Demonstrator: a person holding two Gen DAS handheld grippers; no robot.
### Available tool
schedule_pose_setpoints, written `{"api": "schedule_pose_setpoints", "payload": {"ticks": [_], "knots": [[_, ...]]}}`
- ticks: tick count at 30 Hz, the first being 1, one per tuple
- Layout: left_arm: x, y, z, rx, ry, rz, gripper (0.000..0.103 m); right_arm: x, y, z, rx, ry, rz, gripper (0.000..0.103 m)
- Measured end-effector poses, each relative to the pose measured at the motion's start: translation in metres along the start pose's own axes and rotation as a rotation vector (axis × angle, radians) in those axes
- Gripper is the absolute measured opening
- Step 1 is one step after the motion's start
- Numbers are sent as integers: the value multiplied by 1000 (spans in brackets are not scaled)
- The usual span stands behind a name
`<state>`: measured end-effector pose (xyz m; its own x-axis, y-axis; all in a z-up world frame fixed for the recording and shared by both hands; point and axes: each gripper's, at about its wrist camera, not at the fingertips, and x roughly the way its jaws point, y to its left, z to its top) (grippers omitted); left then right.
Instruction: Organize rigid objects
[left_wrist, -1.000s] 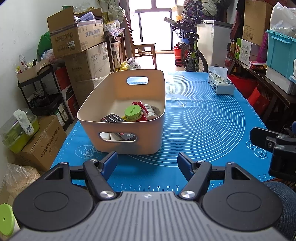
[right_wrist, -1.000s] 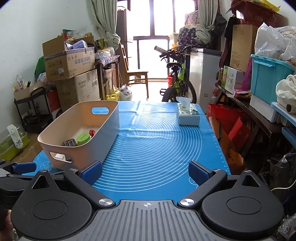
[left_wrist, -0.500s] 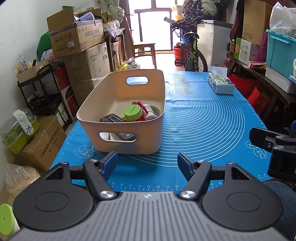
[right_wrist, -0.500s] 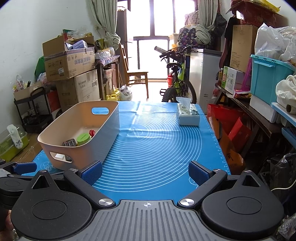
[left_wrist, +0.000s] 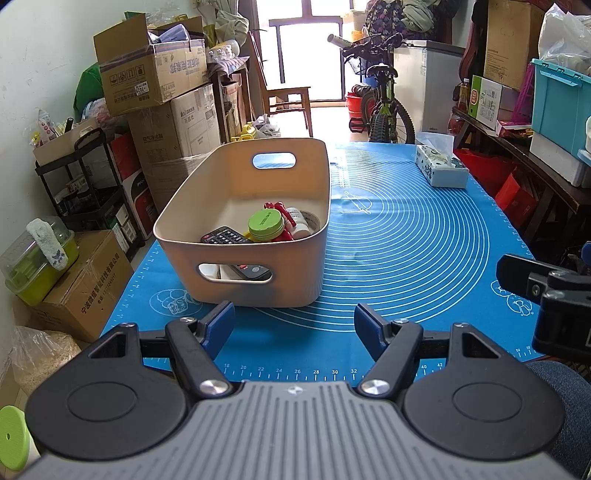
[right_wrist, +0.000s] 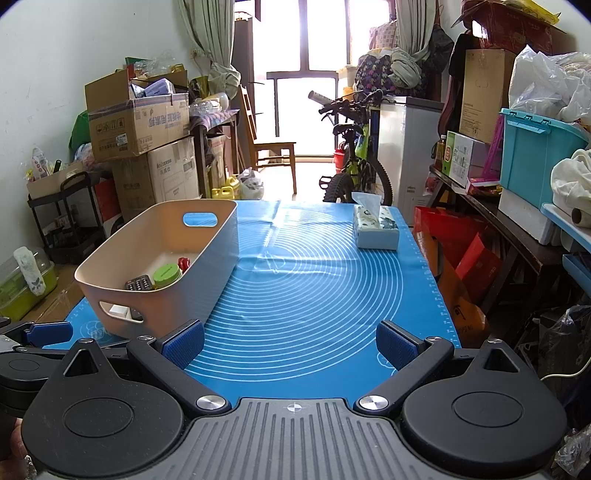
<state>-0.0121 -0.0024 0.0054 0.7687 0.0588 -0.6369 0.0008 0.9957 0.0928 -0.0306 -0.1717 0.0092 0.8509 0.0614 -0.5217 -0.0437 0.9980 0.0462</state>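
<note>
A beige plastic bin (left_wrist: 295, 173) (right_wrist: 218, 258) stands on the left part of the blue mat (left_wrist: 406, 236) (right_wrist: 314, 288). In it lie a black remote (left_wrist: 223, 235), a green-lidded jar (left_wrist: 266, 221) (right_wrist: 167, 274), a red item (left_wrist: 275, 206) and a white bottle (left_wrist: 299, 223). My left gripper (left_wrist: 293, 325) is open and empty just in front of the bin. My right gripper (right_wrist: 290, 341) is open and empty over the mat's near edge, to the right of the bin.
A tissue box (left_wrist: 439, 168) (right_wrist: 375, 230) sits at the mat's far right. Stacked cardboard boxes (left_wrist: 155, 74) and a black cart (left_wrist: 81, 177) line the left wall. A bicycle (right_wrist: 354, 158) stands beyond the table. A cluttered shelf with a teal crate (right_wrist: 535, 151) runs along the right.
</note>
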Motion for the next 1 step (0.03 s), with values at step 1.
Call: {"api": "schedule_pose_setpoints", "payload": {"ticks": [1], "knots": [[0, 0, 0, 0, 0, 0, 72, 0, 0, 0, 0, 0, 0, 99]]}}
